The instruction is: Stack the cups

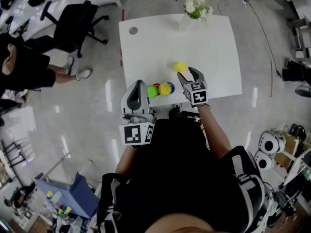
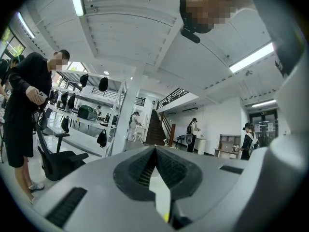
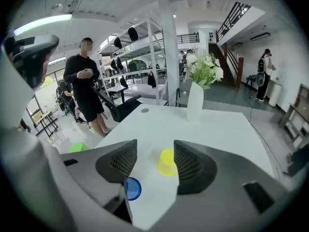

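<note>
A yellow cup (image 1: 179, 66) stands upside down on the white table (image 1: 214, 47). My right gripper (image 1: 187, 73) is open just behind it; in the right gripper view that yellow cup (image 3: 167, 162) shows a little ahead between the spread jaws of the right gripper (image 3: 154, 152). Near the table's front edge sit a green cup (image 1: 152, 91), a red cup (image 1: 156, 86), an orange-yellow cup (image 1: 164, 89) and a blue cup (image 1: 171, 86), close together. The blue cup (image 3: 133, 188) and green cup (image 3: 77, 147) lie to the right gripper's left. My left gripper (image 1: 138, 84) is shut, tilted up toward the ceiling, with the left gripper (image 2: 155, 151) holding nothing I can see.
A white vase of flowers (image 1: 194, 8) stands at the table's far edge, and a grey disc (image 1: 133, 30) is set in the far left corner. A black office chair (image 1: 73, 21) and a seated person (image 1: 24, 67) are left of the table.
</note>
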The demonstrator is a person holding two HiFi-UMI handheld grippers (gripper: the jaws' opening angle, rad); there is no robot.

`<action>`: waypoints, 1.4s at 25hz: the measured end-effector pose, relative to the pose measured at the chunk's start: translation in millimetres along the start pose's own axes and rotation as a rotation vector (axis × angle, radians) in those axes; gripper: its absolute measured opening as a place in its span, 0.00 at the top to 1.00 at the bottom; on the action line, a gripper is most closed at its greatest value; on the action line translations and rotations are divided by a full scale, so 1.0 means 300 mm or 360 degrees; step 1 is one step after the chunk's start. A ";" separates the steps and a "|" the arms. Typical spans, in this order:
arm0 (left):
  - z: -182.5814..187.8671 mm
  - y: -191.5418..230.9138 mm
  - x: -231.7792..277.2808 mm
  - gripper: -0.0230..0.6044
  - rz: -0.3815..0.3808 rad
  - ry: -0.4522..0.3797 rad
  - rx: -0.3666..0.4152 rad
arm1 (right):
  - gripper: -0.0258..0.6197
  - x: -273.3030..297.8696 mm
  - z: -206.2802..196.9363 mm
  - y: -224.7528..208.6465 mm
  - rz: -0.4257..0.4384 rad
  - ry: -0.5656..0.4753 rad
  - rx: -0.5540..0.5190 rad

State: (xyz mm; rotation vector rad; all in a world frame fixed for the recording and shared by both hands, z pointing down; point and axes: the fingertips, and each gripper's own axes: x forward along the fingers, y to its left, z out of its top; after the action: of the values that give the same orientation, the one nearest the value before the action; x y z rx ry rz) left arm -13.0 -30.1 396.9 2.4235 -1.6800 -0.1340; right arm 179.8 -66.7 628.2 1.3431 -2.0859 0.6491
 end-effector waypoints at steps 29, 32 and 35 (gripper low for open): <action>-0.066 0.027 0.147 0.93 0.0071 0.0111 -0.0001 | 0.61 0.303 -0.208 -0.119 0.0020 0.0375 0.0045; -0.065 0.025 0.130 0.93 0.0075 0.0113 -0.0002 | 0.62 0.297 -0.210 -0.114 0.0018 0.0371 0.0033; -0.052 0.026 0.095 0.93 0.0081 0.0106 -0.0002 | 0.62 0.275 -0.211 -0.097 0.0012 0.0360 0.0032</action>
State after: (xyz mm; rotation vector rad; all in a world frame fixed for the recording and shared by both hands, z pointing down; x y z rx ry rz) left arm -7.2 -57.6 414.6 2.3549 -1.7103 -0.0469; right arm 191.7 -88.8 733.3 1.2122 -1.9089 0.7884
